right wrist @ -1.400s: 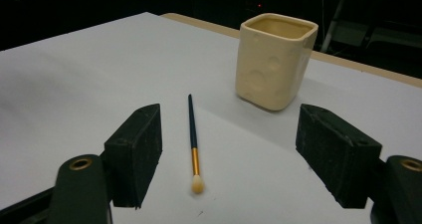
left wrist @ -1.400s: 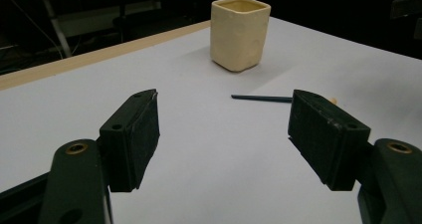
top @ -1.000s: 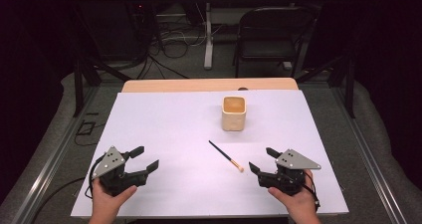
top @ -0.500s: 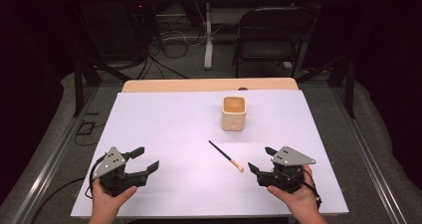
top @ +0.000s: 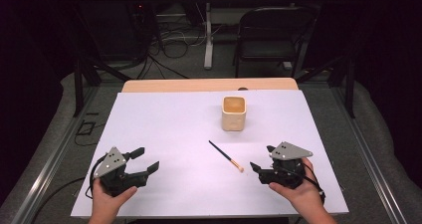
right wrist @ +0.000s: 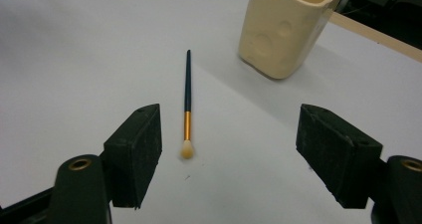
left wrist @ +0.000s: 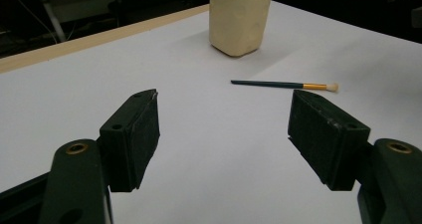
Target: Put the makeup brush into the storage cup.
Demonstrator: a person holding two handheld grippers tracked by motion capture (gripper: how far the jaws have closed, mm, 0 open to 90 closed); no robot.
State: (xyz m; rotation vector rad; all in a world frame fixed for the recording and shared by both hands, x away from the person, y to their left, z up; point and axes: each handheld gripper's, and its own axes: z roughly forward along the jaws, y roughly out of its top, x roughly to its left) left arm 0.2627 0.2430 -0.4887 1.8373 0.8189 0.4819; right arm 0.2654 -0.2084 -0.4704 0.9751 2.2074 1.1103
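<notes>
- Makeup brush (top: 226,156) lies flat on the white table (top: 169,129), at 7 o'clock from the cream cup (top: 233,113).
- Right gripper (top: 262,160) is wide open and empty, near the bristle tip.
- Left gripper (top: 144,160) is wide open, empty, well apart.

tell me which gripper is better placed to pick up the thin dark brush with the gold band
Right. The right gripper sits close beside the pale tip of the thin dark brush with the gold band, jaws open and the brush just ahead of them. The left gripper, also open, is much farther across the white table.
</notes>
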